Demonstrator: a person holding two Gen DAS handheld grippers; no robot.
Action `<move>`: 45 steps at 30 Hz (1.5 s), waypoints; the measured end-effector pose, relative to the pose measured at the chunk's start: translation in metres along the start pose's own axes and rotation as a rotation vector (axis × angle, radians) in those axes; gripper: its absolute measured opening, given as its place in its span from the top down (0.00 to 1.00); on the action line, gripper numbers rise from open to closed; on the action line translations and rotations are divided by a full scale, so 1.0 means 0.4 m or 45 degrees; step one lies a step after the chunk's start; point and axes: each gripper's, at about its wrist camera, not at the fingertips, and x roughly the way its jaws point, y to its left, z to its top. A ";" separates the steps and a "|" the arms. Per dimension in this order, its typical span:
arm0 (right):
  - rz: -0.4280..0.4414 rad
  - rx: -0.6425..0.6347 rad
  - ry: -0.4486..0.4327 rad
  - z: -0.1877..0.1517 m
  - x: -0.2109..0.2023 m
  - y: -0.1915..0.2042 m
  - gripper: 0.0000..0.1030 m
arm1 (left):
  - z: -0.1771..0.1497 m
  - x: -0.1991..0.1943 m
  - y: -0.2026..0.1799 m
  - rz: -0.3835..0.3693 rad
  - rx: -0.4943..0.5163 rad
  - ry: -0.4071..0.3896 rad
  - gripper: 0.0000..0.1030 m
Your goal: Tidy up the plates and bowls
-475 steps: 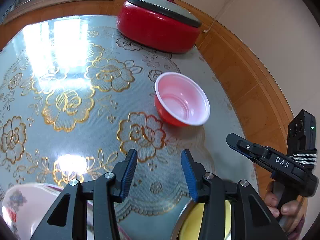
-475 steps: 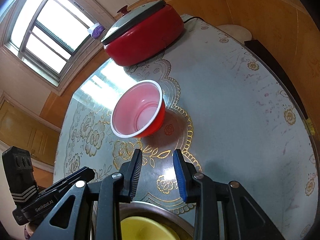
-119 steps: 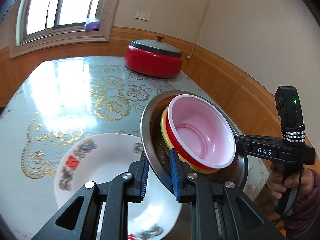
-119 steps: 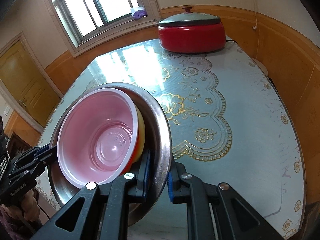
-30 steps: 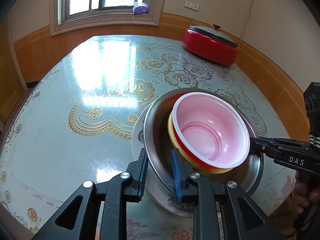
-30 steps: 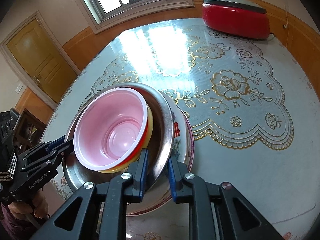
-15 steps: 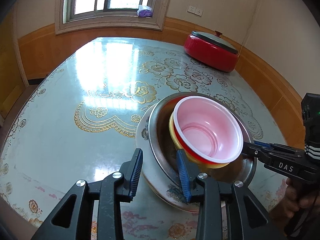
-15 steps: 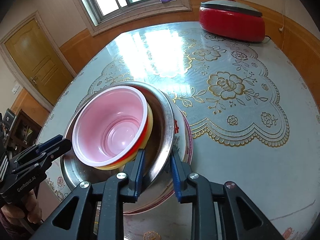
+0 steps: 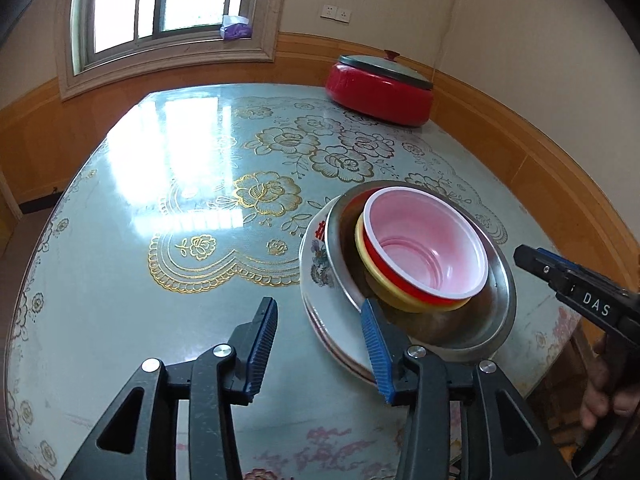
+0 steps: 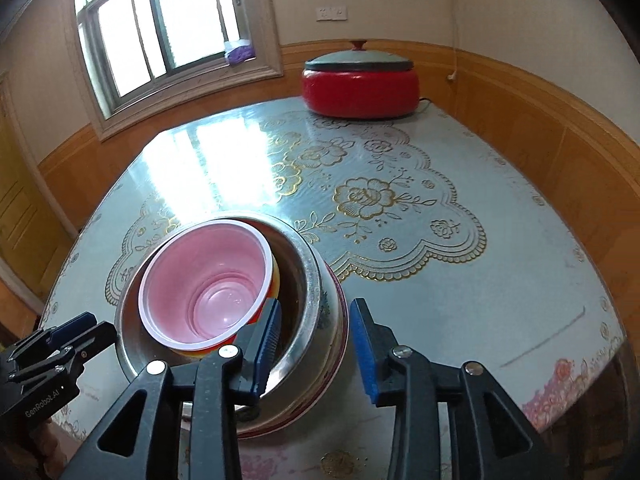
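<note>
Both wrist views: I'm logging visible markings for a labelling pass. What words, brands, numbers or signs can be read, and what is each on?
"DAS": white letters on the right gripper body, seen in the left wrist view.
"GenRobot.AI": on the left gripper body, seen in the right wrist view.
Red character on the plate rim: partly hidden by the steel bowl, not readable.
No numbers are readable.

Bowls [image 9: 426, 246] nested on plate [image 9: 320, 280]; cooker [image 9: 380, 94] behind
</note>
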 end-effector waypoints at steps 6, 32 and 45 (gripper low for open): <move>-0.131 0.120 -0.060 -0.083 -0.060 0.072 0.60 | -0.023 -0.023 0.044 -0.048 0.143 0.004 0.52; -0.348 0.254 -0.167 -0.210 -0.163 0.173 0.39 | -0.083 -0.107 0.047 -0.094 0.270 -0.053 0.06; -0.513 0.336 -0.234 -0.275 -0.191 0.284 0.39 | -0.101 -0.127 0.110 -0.185 0.390 -0.083 0.00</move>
